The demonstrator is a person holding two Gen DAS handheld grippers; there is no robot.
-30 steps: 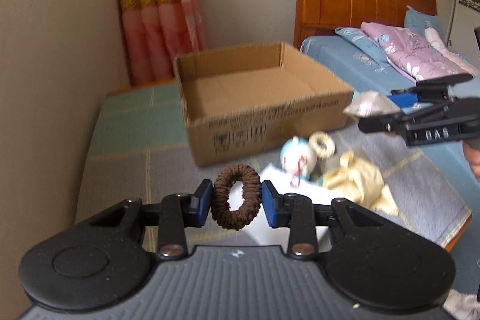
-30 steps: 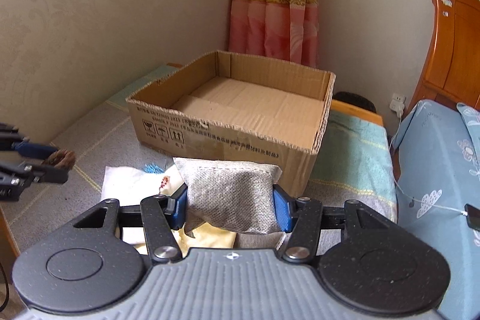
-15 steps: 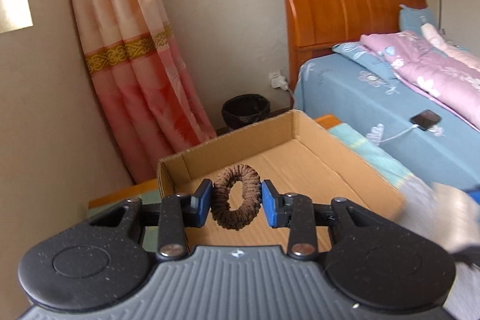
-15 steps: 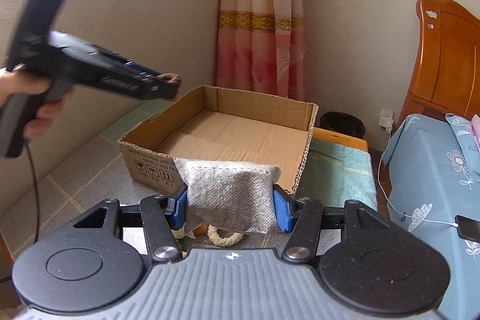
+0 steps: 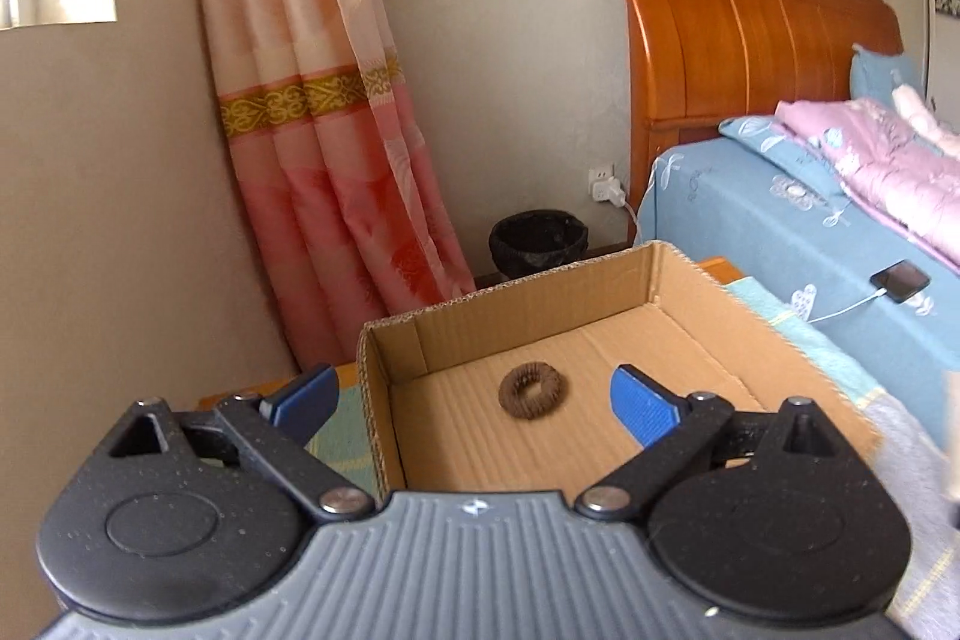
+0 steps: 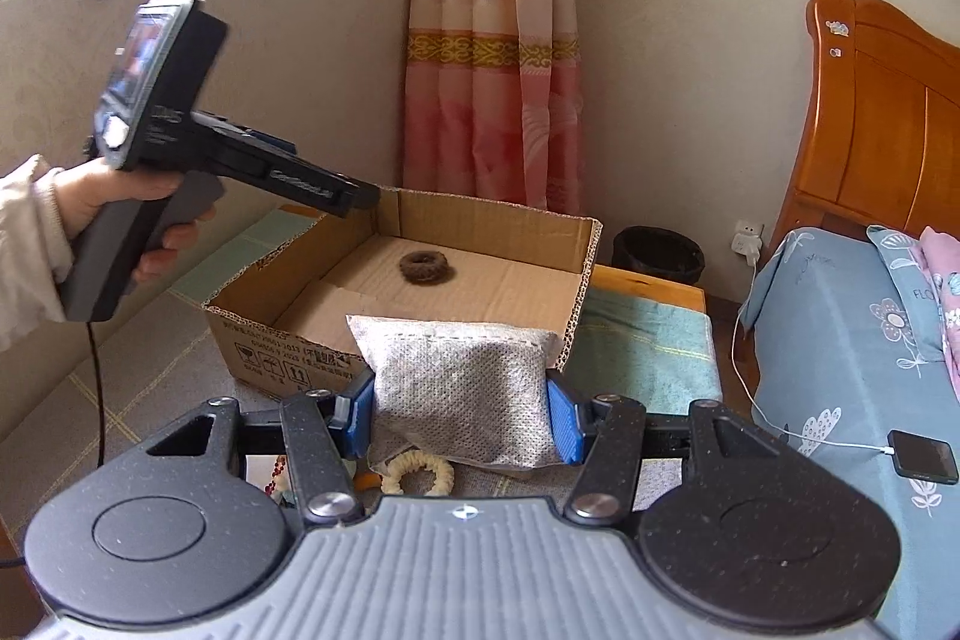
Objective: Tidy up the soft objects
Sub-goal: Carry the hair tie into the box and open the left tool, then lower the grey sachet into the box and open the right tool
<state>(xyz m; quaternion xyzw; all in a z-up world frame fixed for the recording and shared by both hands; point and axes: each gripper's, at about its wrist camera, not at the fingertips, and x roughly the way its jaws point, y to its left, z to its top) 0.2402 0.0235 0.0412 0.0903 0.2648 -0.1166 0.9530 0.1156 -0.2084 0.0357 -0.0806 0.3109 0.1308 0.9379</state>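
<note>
While the left gripper [image 5: 474, 397] hangs over the near edge of the cardboard box [image 5: 540, 292], its jaws are opening and stand spread wide with nothing between them — the brown hair tie [image 5: 531, 390] lies flat on the box floor, apart from both blue pads [image 5: 639, 409]. From the right wrist view that same hair tie [image 6: 427, 267] sits toward the far wall inside the box [image 6: 591, 244], and the left gripper [image 6: 360, 196] reaches over the box's left rim, held by a hand [image 6: 114, 196] in a pale sleeve [image 6: 24, 244]. The right gripper [image 6: 459, 415] has its jaws closed on a grey fabric pouch [image 6: 459, 388], the pads pressing its two sides — the pouch is held up just in front of the box's near wall. Below it a cream hair tie [image 6: 418, 471] lies on the worktop [image 6: 162, 370], partly hidden by the gripper body. The box stands on the worktop's checked cloth, with a pink curtain [image 6: 492, 40] behind it, a black bin [image 6: 659, 253] on the floor and a blue-sheeted bed [image 6: 840, 340] to the right, where a phone [image 6: 922, 457] lies on its charging cable.
</note>
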